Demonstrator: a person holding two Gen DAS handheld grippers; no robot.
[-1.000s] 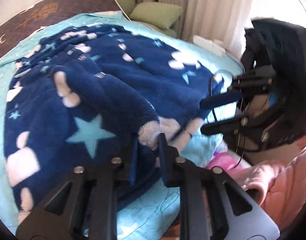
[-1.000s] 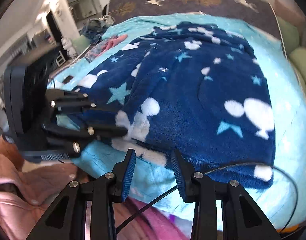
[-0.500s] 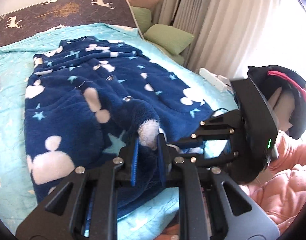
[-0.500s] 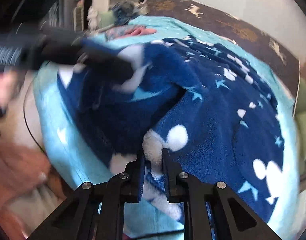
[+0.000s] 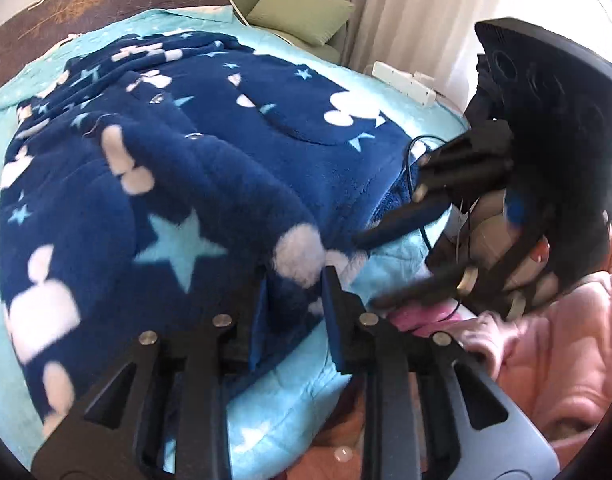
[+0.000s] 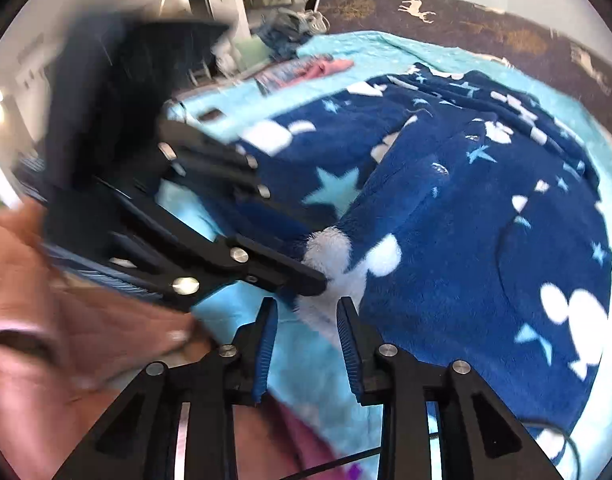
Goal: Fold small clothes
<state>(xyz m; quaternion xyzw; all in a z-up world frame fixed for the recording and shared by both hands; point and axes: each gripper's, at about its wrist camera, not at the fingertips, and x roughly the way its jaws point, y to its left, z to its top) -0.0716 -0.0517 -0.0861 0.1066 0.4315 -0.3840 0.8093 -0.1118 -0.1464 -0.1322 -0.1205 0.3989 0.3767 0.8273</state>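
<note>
A navy fleece garment (image 5: 194, 168) with white and light-blue stars lies spread on the turquoise bed cover (image 5: 290, 392). My left gripper (image 5: 294, 292) has its jaws around a white-patched fold at the garment's near edge, with fabric between them. My right gripper (image 6: 306, 320) is open, its fingers straddling the white hem (image 6: 330, 248) of the same garment (image 6: 466, 240) without pinching it. In the left wrist view the right gripper (image 5: 370, 268) sits close to the right, open. In the right wrist view the left gripper (image 6: 306, 256) reaches in from the left onto the hem.
A dark patterned headboard (image 6: 466, 20) runs along the far side of the bed. Green pillows (image 5: 302, 12) and curtains stand behind it. A white power strip (image 5: 402, 80) lies at the bed's edge. Pink sleeves (image 5: 546, 360) and a black cable (image 5: 410, 160) are close by. Other clothes (image 6: 306, 68) lie far off.
My right gripper was shut on the hem half a second ago and has now opened. My left gripper still holds its fold, with the jaws a little wider apart.
</note>
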